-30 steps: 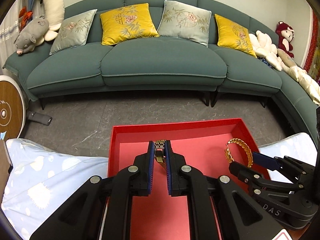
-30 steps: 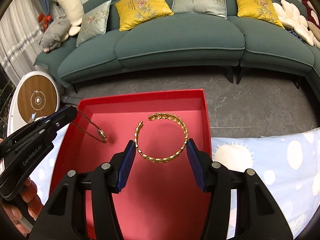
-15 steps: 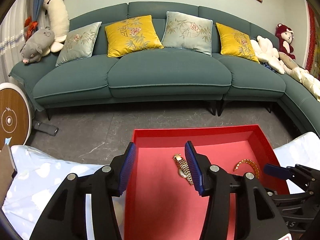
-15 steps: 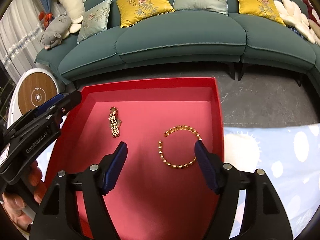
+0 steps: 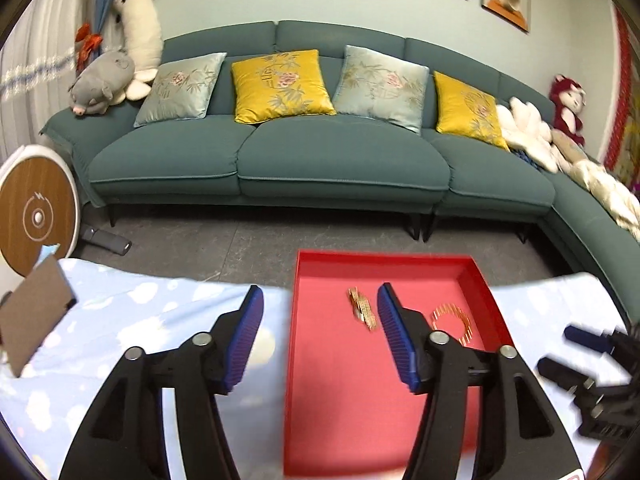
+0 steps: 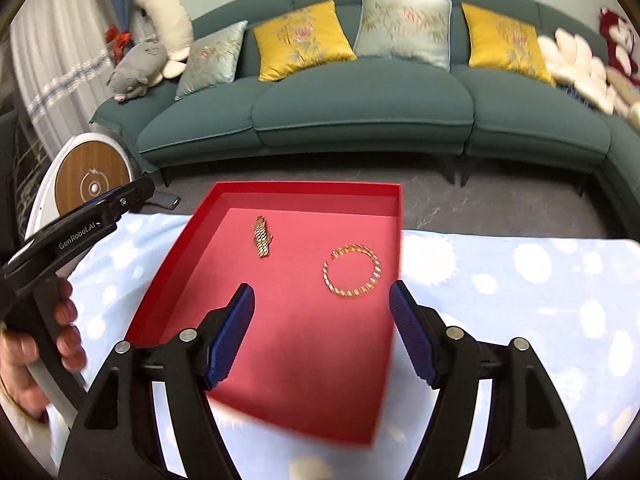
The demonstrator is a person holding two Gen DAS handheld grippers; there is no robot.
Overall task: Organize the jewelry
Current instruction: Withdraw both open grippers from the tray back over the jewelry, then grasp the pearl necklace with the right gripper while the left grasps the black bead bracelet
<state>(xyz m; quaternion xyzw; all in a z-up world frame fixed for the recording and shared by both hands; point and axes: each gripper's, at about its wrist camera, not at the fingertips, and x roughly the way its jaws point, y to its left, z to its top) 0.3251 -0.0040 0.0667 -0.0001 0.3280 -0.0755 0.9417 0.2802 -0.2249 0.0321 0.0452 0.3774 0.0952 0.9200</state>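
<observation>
Item: gold link chain [image 6: 262,237], lying flat inside the red tray [image 6: 304,196], toward its far left. Item: open gold bangle [image 6: 352,271], same tray, right of the chain and apart from it.
Left hand-held gripper [image 5: 320,332]: jaws have just been opening, wide, nothing between them.
Right hand-held gripper [image 6: 322,330]: jaws apart, empty, over the tray's near end.
Tray rests on a pale blue cloth [image 6: 520,280].
Risk: a low gripper pass could clip the tray's rim and slide both pieces together.
</observation>
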